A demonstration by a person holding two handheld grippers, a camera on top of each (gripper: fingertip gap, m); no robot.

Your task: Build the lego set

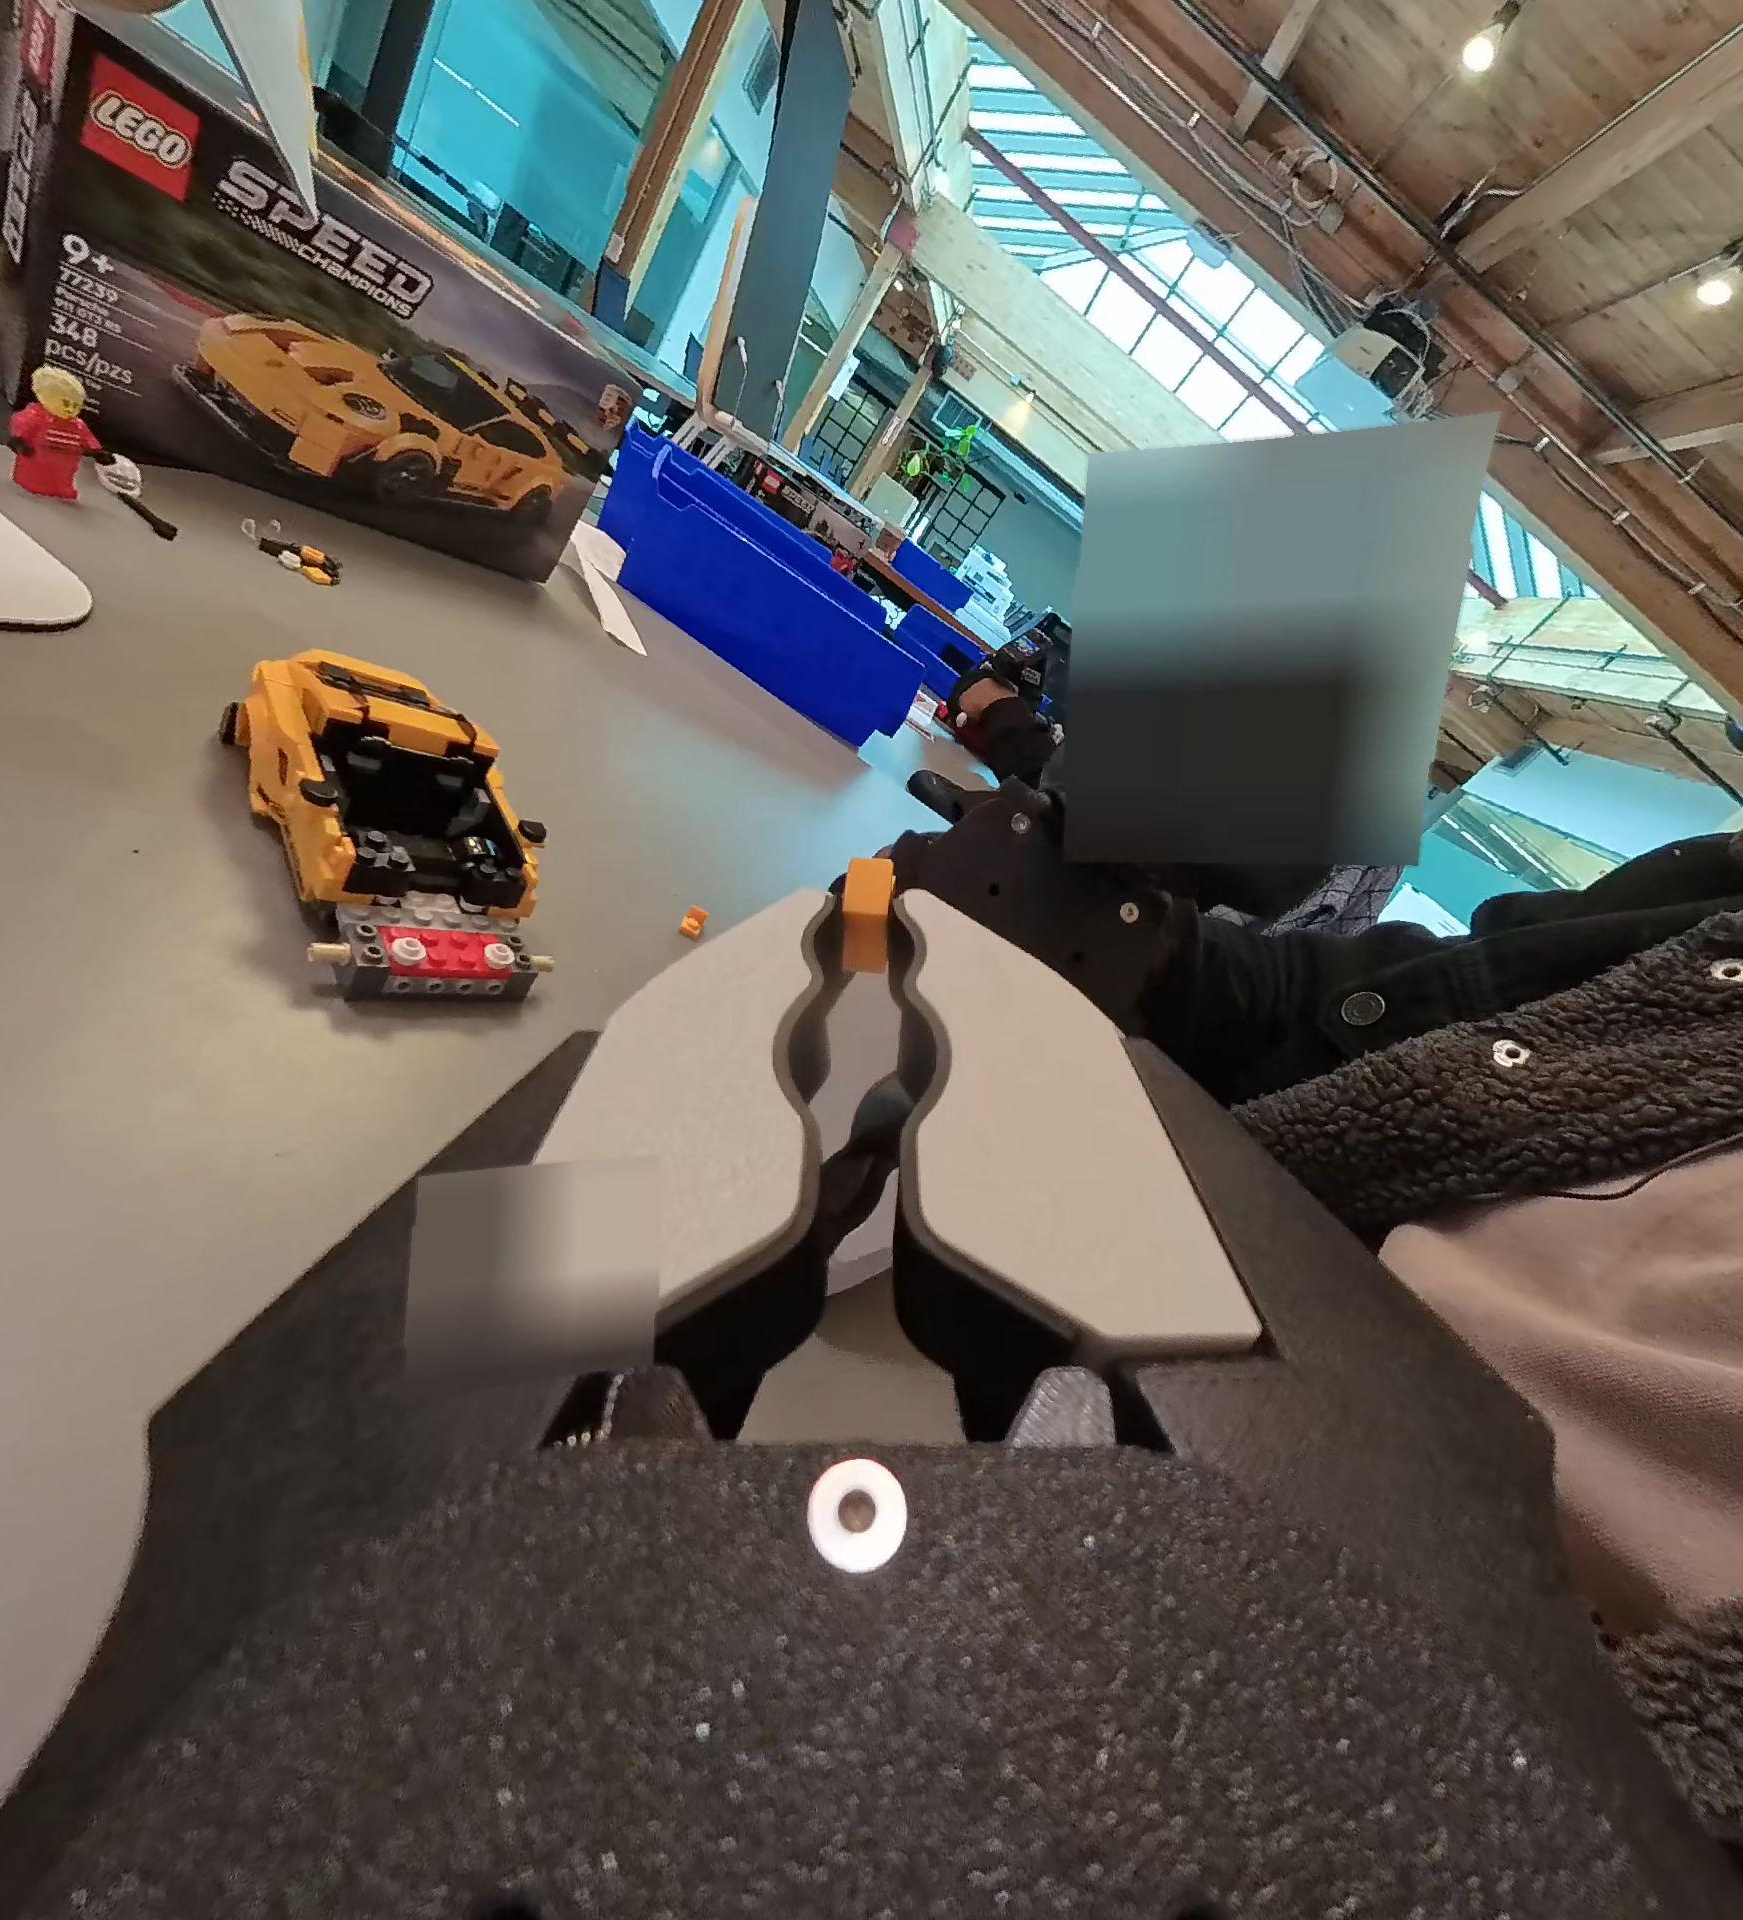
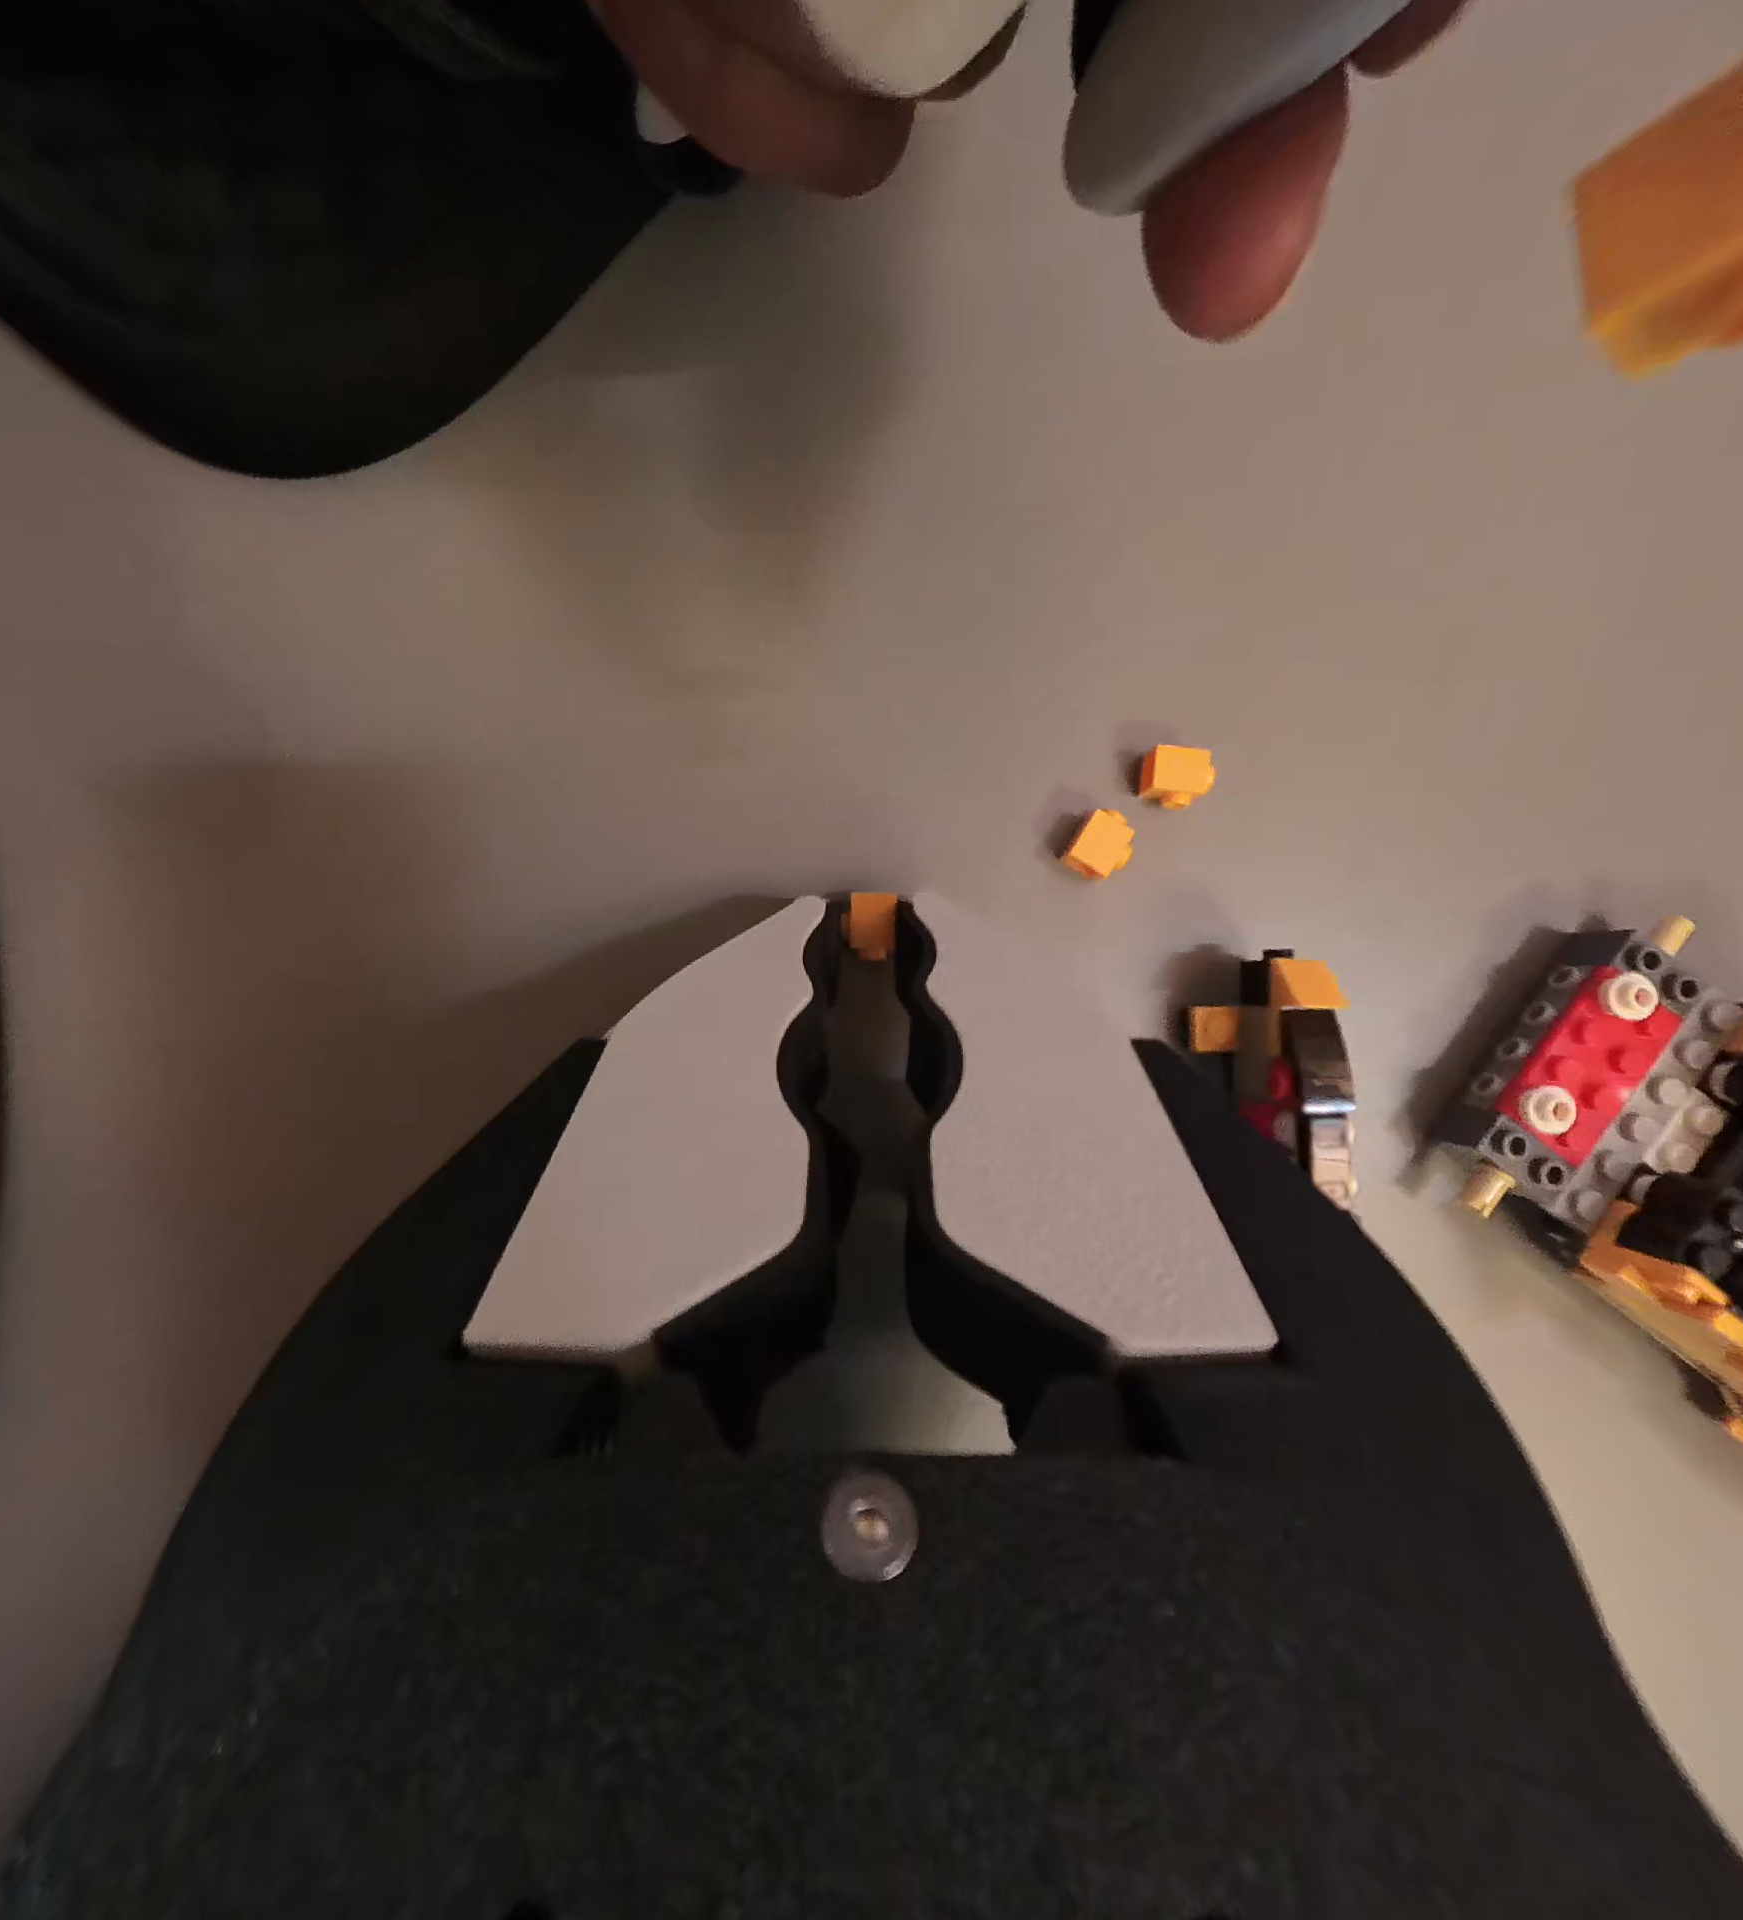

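— Two grippers, and we see both pinched nearly closed. Our left gripper (image 1: 865, 914) is raised above the grey table (image 1: 119, 1039) and clamps a small orange brick (image 1: 867, 914) at its very tips.

— And our right gripper (image 2: 869, 920) looks down at the table and nips another small orange piece (image 2: 867, 923) between its tips the same way.

— Of the task's things, the biggest is the set's box (image 1: 275, 312), standing at the far side. In front of it lies the half-built orange car (image 1: 389, 810), roof open, black parts showing, with a grey and red block at its near end.

— In the right wrist view we see that same car (image 2: 1625, 1143) at the right, a small black and orange sub-assembly (image 2: 1282, 1049) just beside our gripper, and two loose orange bricks (image 2: 1137, 810) near the tips.

— Blue bins (image 1: 763, 582) stand past the box; a red minifigure (image 1: 51, 436) stands by its corner.

— A fingertip (image 2: 1231, 239) and a dark sleeve (image 2: 223, 260) show at the top of the right wrist view.
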